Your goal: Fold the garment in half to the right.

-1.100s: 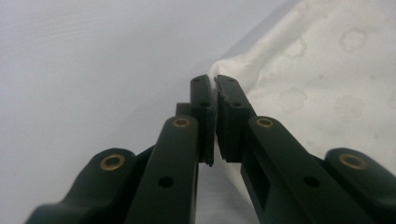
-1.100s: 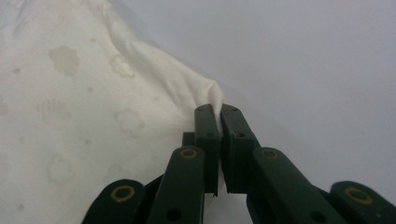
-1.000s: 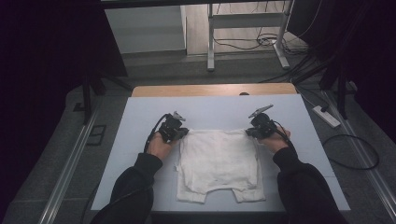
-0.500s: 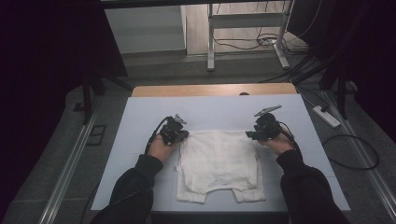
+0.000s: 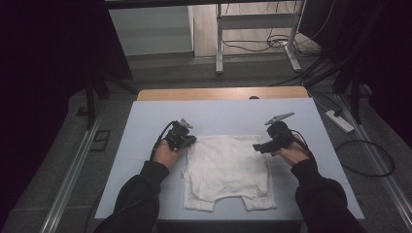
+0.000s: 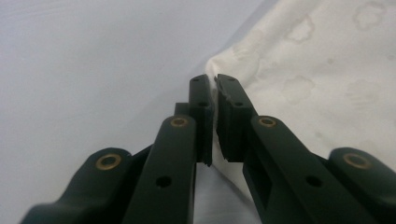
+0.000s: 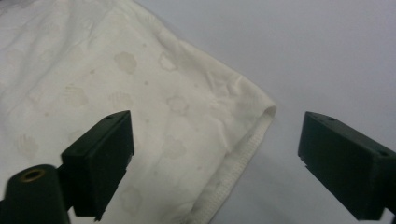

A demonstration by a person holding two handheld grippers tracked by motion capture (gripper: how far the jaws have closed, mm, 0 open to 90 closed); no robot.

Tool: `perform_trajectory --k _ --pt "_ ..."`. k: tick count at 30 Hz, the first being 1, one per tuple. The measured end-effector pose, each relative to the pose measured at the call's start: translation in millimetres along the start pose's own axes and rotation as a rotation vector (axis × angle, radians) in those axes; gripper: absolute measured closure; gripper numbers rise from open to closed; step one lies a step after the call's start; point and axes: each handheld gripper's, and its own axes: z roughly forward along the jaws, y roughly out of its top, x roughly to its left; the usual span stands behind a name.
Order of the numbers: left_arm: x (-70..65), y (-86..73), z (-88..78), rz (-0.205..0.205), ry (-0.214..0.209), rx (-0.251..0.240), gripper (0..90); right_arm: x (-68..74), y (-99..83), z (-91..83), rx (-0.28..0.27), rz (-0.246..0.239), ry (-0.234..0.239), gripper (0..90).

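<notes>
Table (image 5: 145, 126): pale blue top; it carries the garment, your landmark here.
Garment (image 5: 227, 170): white shorts with a faint cloud print, spread flat on the near half of the table. Waistband on the far edge, two leg openings toward you. Its long axis runs from you away across the table.
Right gripper (image 5: 260, 147): at the garment's far right corner. In the right gripper view (image 7: 212, 154) your jaws stand wide apart, holding nothing. The waistband corner (image 7: 266, 112) lies between them, a little ahead and nearer the right-hand jaw.
Left gripper (image 5: 187, 141): at the garment's far left corner. In the left gripper view (image 6: 214, 116) your jaws are drawn nearly together, with the corner of cloth (image 6: 219, 65) at their tips. Cloth seems to be pinched; judge that likely, not certain.
Relation that counts: your right jaws already straddle the corner. Closing there should take it, matching the left.
</notes>
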Motion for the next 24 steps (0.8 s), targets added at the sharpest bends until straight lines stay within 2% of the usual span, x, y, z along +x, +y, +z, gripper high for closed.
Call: perform_trajectory --k 6,15,24 --pt "1.2 -0.2 0.1 -0.009 -0.01 -0.001 84.3 2.8 -3.4 0.0 0.008 -0.002 0.01 0.0" --pt "4.4 -1.7 0.2 -0.031 -0.032 -0.009 84.2 12.0 -11.6 -11.1 -0.01 0.0 0.038 0.0" --pt "5.7 -2.3 0.3 -0.038 -0.041 -0.012 84.1 27.5 -19.1 -20.8 -0.037 -0.036 0.067 0.0"
